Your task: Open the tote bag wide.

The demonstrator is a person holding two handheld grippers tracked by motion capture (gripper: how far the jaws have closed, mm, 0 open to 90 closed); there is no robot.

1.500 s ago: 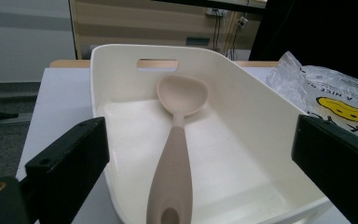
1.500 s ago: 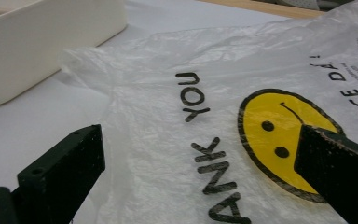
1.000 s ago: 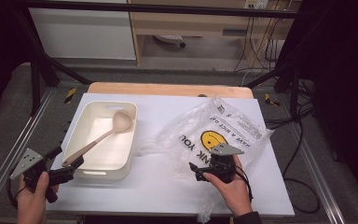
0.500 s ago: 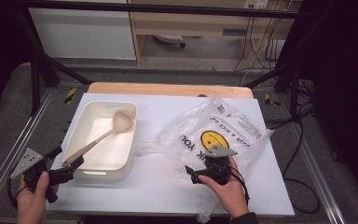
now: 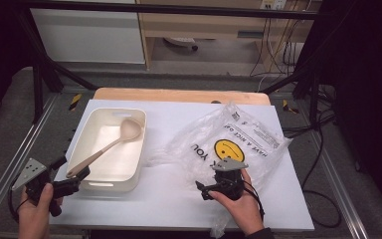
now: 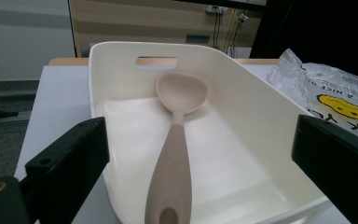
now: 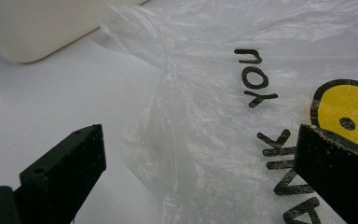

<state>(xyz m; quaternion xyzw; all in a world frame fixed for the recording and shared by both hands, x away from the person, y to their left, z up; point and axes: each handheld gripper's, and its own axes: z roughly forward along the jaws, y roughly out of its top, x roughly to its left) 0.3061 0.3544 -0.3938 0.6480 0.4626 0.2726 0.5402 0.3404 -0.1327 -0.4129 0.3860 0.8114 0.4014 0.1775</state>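
The left tongs (image 5: 72, 180) sit at the near left corner of the white counter (image 5: 169, 199), held in the person's left hand (image 5: 35, 214). They are wide open and hold nothing. The end of the spoon (image 6: 175, 154) handle lies between the two black jaws, but I cannot tell if they touch it. The spoon rests in the white tub (image 5: 92, 177), its bowl at the far end.

The right tongs (image 5: 214, 186) are wide open too, with nothing gripped. They hover at the near edge of the clear plastic bag (image 5: 248, 134) with a yellow smiley face, which lies crumpled on the counter just beside the tub.
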